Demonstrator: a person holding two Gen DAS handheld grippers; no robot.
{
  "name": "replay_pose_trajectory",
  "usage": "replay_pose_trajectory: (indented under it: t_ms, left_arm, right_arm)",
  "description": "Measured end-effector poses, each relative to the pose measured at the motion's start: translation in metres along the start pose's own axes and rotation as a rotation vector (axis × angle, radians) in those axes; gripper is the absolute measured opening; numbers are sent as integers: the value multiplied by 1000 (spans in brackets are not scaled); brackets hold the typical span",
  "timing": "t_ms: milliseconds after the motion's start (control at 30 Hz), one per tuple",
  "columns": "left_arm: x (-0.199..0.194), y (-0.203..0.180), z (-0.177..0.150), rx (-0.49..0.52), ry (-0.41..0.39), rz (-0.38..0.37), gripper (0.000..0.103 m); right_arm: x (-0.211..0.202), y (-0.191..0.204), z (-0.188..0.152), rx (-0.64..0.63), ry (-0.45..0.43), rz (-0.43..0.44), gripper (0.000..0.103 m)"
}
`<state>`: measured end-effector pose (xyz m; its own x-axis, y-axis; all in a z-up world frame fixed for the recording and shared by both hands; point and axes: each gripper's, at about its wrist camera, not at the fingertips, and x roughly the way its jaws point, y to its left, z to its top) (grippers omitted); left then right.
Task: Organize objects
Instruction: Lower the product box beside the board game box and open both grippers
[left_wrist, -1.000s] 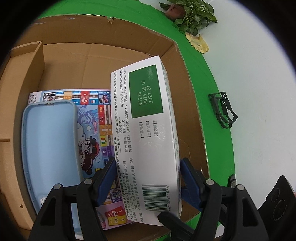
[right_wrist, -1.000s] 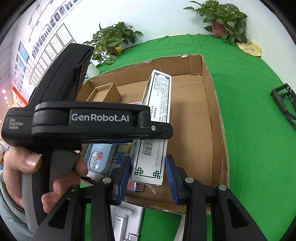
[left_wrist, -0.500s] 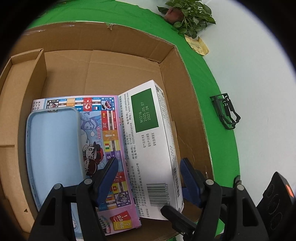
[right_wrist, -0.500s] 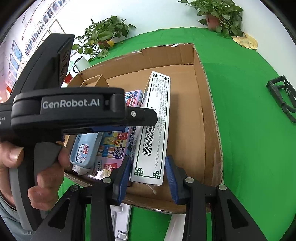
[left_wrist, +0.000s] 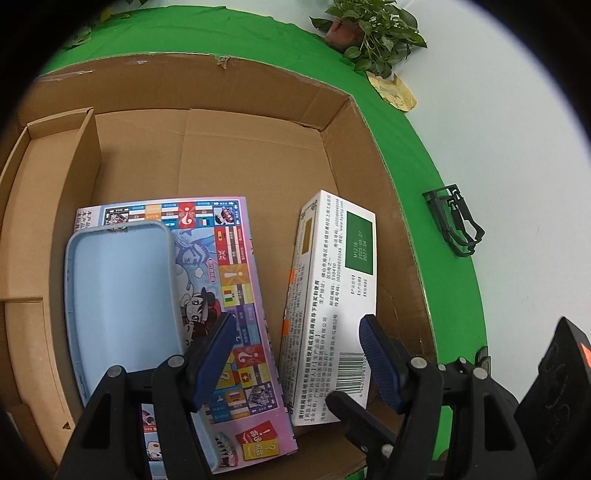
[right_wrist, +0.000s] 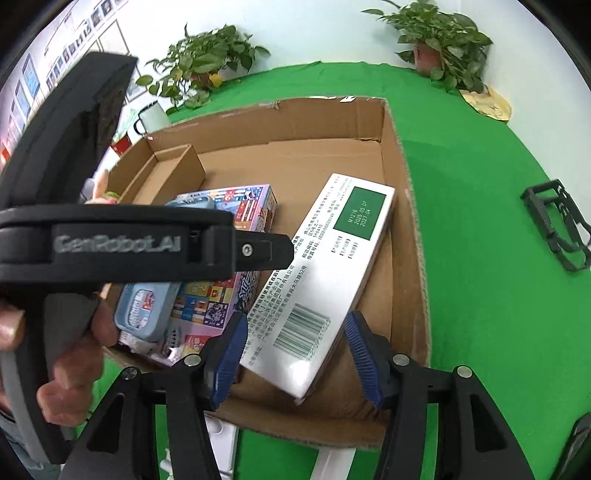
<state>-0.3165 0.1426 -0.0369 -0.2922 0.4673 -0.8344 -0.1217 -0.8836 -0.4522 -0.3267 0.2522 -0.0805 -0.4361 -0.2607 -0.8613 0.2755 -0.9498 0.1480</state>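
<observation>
A white medicine box (left_wrist: 332, 295) with a green label lies tilted in the right part of an open cardboard carton (left_wrist: 258, 147), leaning toward the right wall. My right gripper (right_wrist: 295, 316) has its jaws opening around the near end of the white box (right_wrist: 332, 258); the blue pads no longer press it. My left gripper (left_wrist: 297, 319) hovers open above the carton, holding nothing. A colourful board game box (left_wrist: 236, 280) lies flat at the left, with a light blue case (left_wrist: 122, 295) on top. In the right wrist view a person's hand (right_wrist: 70, 369) holds the left gripper's black body (right_wrist: 110, 243).
A small cardboard compartment (left_wrist: 55, 184) lines the carton's left side. On the green cloth to the right lies a black plastic clip frame (left_wrist: 454, 225). Potted plants (right_wrist: 443, 40) and a white mug (right_wrist: 151, 118) stand behind. A white object (right_wrist: 221, 443) lies under the carton's near edge.
The white box went from standing on its narrow edge in the right gripper to lying tilted on the carton floor further right. The right jaws widened off it.
</observation>
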Motion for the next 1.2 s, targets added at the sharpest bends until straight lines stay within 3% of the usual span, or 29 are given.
replay_pose_trajectory:
  t_ms: [133,400,567,733,833,1033,1200]
  left_arm:
    - [-5,6,0,2,-12,2,68]
    - [-12,15,-3,2,-23,-6,68]
    - [-18,17,-7,11,-33,-16,68]
    - [-23,18,-10,29,-46,-16,68]
    - [-29,21,-10,32,-65,-15,68]
    - [-44,22,-9,59,-107,0,68]
    - [-49,28,-11,53,-113,0,68]
  right_arm:
    - [10,-1,5,1,18,-6,54]
    - [23,8,14,-52,26,5,66]
    - [23,17,5,-139,50,-5,66]
    - [15,21,-2,-186,92,47,66]
    - [13,16,2,-136,73,61,66]
    - [17,18,14,-78,52,77,78]
    - [22,29,7,-132,58,44,78]
